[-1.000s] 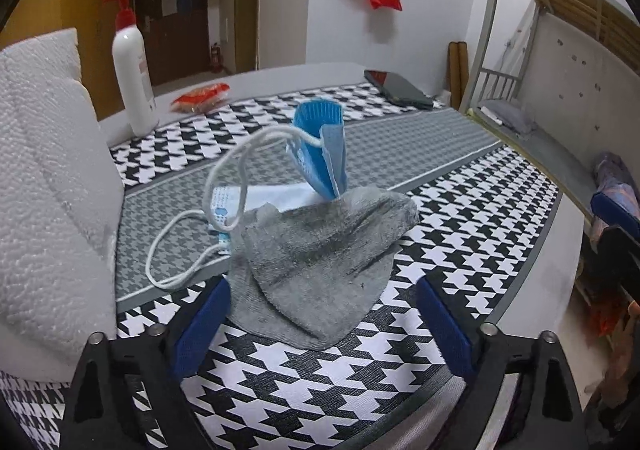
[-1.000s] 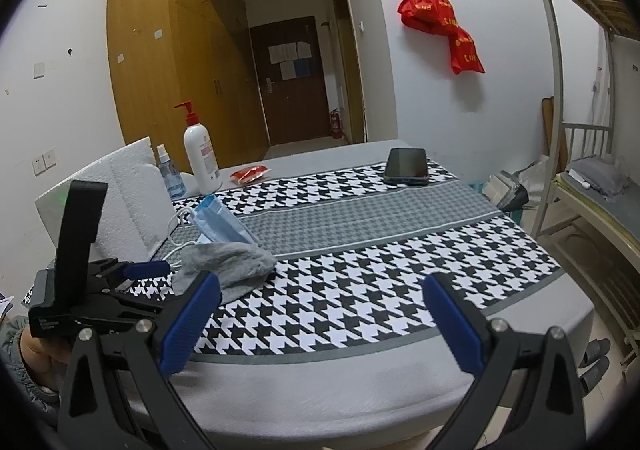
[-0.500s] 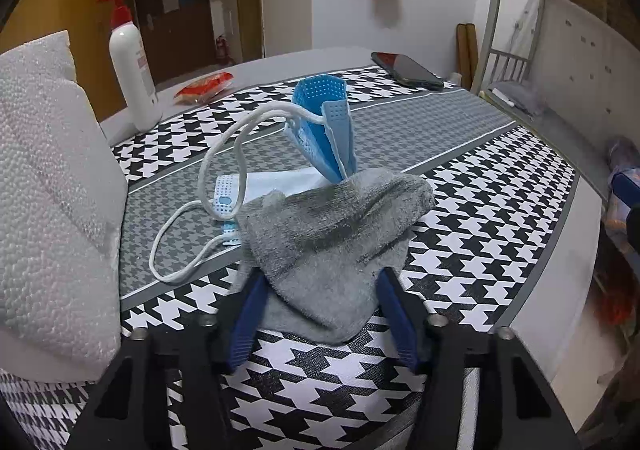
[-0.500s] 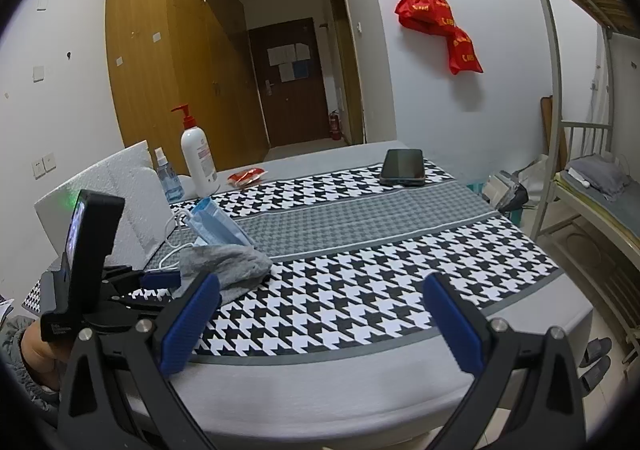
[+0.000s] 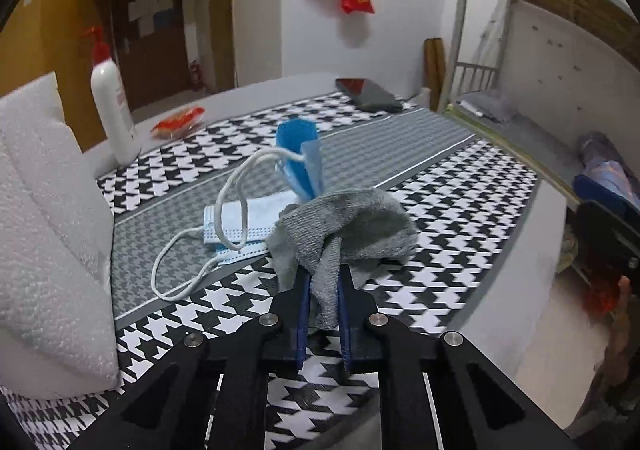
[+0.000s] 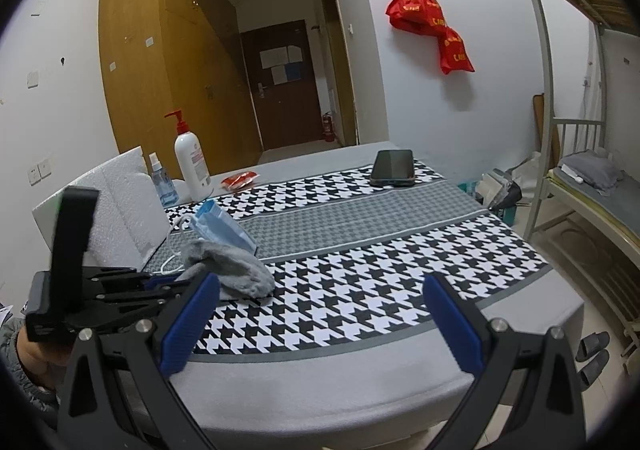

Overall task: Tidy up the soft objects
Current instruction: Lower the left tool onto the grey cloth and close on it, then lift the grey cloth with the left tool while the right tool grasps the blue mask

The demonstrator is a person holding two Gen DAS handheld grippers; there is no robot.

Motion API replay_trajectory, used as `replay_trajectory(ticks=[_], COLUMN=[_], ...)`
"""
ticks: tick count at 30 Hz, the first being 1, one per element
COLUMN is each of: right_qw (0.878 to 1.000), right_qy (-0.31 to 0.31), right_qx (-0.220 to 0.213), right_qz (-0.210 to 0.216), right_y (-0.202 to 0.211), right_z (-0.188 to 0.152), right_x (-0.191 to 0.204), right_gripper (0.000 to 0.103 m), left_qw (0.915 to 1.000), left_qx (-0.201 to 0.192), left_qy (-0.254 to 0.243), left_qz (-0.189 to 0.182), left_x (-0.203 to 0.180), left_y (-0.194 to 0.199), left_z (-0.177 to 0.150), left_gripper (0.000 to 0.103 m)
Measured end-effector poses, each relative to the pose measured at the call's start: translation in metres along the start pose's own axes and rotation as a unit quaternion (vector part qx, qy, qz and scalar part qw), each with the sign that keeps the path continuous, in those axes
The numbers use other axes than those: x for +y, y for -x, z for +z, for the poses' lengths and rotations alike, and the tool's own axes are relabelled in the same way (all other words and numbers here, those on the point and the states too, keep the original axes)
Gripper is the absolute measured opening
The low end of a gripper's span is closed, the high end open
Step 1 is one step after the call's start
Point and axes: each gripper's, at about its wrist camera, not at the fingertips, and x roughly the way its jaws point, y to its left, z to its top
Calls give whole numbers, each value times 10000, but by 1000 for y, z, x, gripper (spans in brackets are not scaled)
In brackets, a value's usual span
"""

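One houndstooth tabletop [image 6: 360, 274], bunk bed [image 6: 580, 98], wardrobe [image 6: 160, 82]

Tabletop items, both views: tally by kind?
Soft items: 2, grey cloth in the left tool, blue face masks counted as one pile
Bottles: 2, pump bottle, spray bottle
Phone: 1
Red packet: 1
Foam block: 1
Total: 7

Cloth [image 5: 352, 222] on table [image 5: 460, 202], masks [image 5: 240, 222] behind, perhaps touching; bottle [image 5: 114, 110] far left.
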Motion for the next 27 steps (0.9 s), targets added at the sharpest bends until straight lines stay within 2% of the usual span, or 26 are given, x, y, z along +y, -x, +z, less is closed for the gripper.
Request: replay_trajectory(ticks=[20,27], right_qw=[9992,9991], right_qy=[347,371], right_qx=[-144,-15], right_qz=[114,224], right_y=[12,-7], right_z=[5,8], right_x=[34,42], right_gripper=[103,103], left_qw=[9990,9984], left_qx=[-430,-512], left_qy=[98,181], left_qz=[26,150], left_x=[18,29], left_y=[47,56], left_z=[-18,-25], left_gripper=[14,14])
